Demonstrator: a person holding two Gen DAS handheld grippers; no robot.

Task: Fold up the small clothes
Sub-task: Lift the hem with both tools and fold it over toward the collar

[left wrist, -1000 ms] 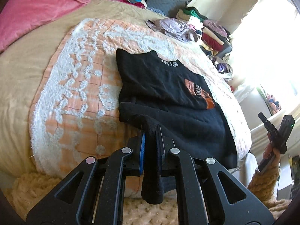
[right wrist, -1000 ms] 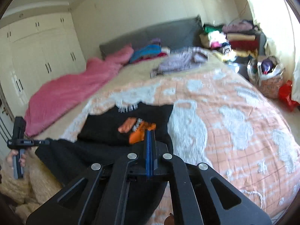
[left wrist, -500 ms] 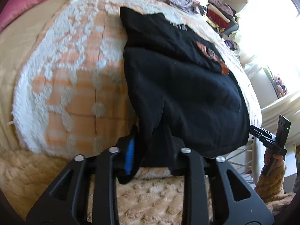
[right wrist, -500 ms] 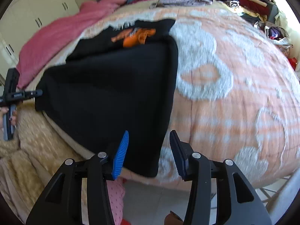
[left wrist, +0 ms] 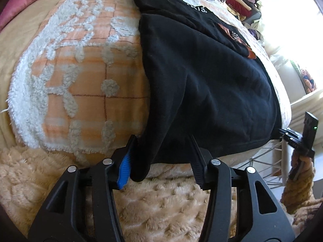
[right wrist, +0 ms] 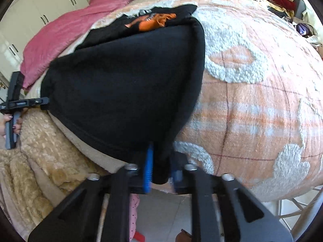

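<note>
A: While the left gripper (left wrist: 160,161) has its jaws parting, the shirt (left wrist: 201,76) corner sits loose between them; the right gripper (right wrist: 161,167) is clenched on the other corner.

B: Soft, light, floppy, so hold it by hem corners. It lies on the bed (left wrist: 84,84), which looked farther off a second ago, folded bottom over top.

Black shirt (left wrist: 203,84) with orange print, folded over, flat at bed's edge
</note>
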